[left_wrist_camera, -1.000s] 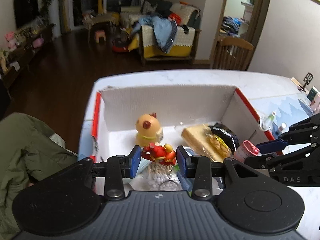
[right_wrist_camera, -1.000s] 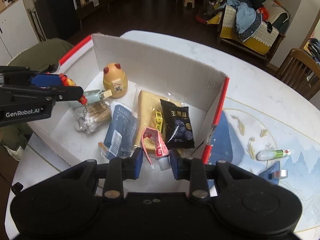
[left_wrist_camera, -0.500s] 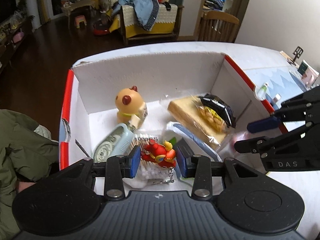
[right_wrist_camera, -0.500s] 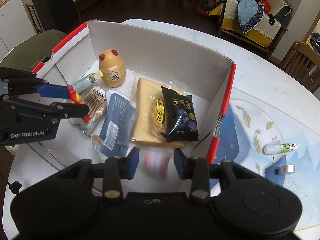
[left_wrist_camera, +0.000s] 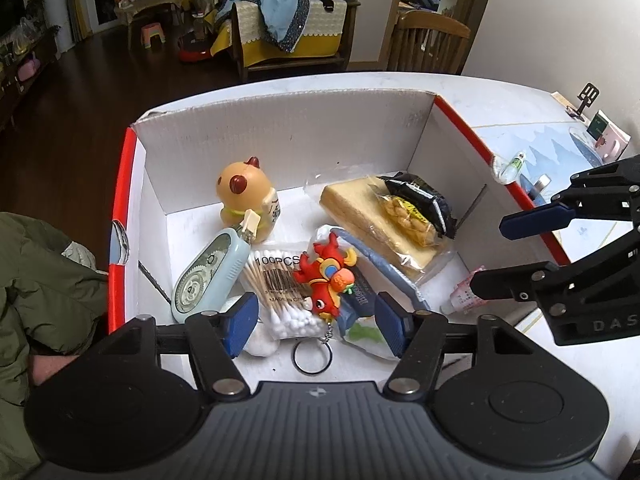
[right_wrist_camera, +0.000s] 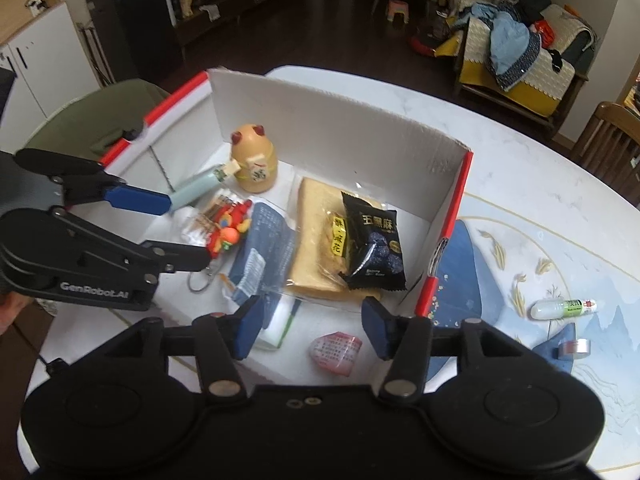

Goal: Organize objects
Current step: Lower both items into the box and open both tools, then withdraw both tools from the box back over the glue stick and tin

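My left claw (left_wrist_camera: 316, 322) and right claw (right_wrist_camera: 314, 330) have just opened, empty, the red keychain (left_wrist_camera: 326, 278) and pink packet (right_wrist_camera: 335, 351) lying loose between their fingers.

Two close wrist views angled down, left and right, both over the box (left_wrist_camera: 288, 136) (right_wrist_camera: 320, 112).
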Demonstrator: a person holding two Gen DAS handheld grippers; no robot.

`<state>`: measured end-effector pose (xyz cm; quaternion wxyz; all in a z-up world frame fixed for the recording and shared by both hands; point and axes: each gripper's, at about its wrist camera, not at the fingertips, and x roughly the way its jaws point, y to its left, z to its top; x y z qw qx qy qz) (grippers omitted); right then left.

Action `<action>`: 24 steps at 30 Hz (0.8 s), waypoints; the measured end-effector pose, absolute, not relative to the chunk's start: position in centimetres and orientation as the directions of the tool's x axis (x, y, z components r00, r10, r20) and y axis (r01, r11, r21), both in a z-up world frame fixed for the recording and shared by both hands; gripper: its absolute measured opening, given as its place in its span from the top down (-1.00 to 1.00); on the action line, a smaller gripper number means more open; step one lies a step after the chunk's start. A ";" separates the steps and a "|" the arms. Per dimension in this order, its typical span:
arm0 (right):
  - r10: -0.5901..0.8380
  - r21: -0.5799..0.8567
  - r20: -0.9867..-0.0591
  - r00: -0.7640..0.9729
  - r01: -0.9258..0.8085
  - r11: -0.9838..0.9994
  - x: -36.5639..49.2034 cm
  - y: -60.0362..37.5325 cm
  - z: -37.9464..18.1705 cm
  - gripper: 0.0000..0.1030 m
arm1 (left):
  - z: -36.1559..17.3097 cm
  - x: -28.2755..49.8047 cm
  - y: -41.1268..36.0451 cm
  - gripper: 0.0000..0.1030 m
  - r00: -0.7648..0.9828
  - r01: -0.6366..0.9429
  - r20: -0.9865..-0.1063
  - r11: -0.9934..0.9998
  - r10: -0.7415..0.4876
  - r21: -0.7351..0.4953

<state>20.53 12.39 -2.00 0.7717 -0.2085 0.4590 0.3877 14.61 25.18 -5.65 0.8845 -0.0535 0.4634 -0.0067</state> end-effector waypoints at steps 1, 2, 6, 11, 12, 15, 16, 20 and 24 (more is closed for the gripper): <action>0.416 0.040 -0.866 0.277 -0.791 0.610 20.4 12.1 -1.7 -0.09 | -5.5 14.5 25.0 -0.23 0.574 -0.038 -0.817 0.995 -0.056 -0.095; 0.427 0.048 -0.861 0.276 -0.793 0.608 20.4 11.9 -1.4 -0.10 | -5.2 14.3 24.8 -0.23 0.578 -0.039 -0.814 0.995 -0.050 -0.088; 0.467 0.070 -0.842 0.272 -0.802 0.594 20.0 10.9 -0.2 -0.17 | -4.2 13.6 24.0 -0.23 0.603 -0.045 -0.797 0.996 -0.038 -0.081; 0.521 0.093 -0.810 0.269 -0.818 0.568 19.6 9.6 1.3 -0.24 | -2.6 12.9 22.8 -0.24 0.635 -0.064 -0.772 0.994 -0.024 -0.084; 0.530 0.098 -0.805 0.267 -0.821 0.563 19.6 9.4 1.5 -0.24 | -2.3 12.8 22.6 -0.27 0.641 -0.067 -0.767 0.994 -0.021 -0.084; 0.559 0.121 -0.789 0.256 -0.827 0.550 19.5 8.4 2.2 -0.33 | -1.5 12.3 21.5 -0.42 0.660 -0.074 -0.752 0.995 -0.002 -0.068; 0.567 0.126 -0.784 0.255 -0.828 0.546 19.5 8.1 2.4 -0.37 | -1.2 12.2 21.2 -0.43 0.664 -0.076 -0.747 0.995 -0.001 -0.069; 0.592 0.128 -0.763 0.259 -0.837 0.531 19.3 6.5 3.1 -0.48 | -0.3 11.9 20.1 -0.45 0.676 -0.090 -0.737 0.993 0.002 -0.080; 0.615 0.131 -0.745 0.259 -0.847 0.515 19.3 4.6 3.9 -0.66 | 0.3 11.8 18.8 -0.46 0.685 -0.107 -0.729 0.990 0.008 -0.090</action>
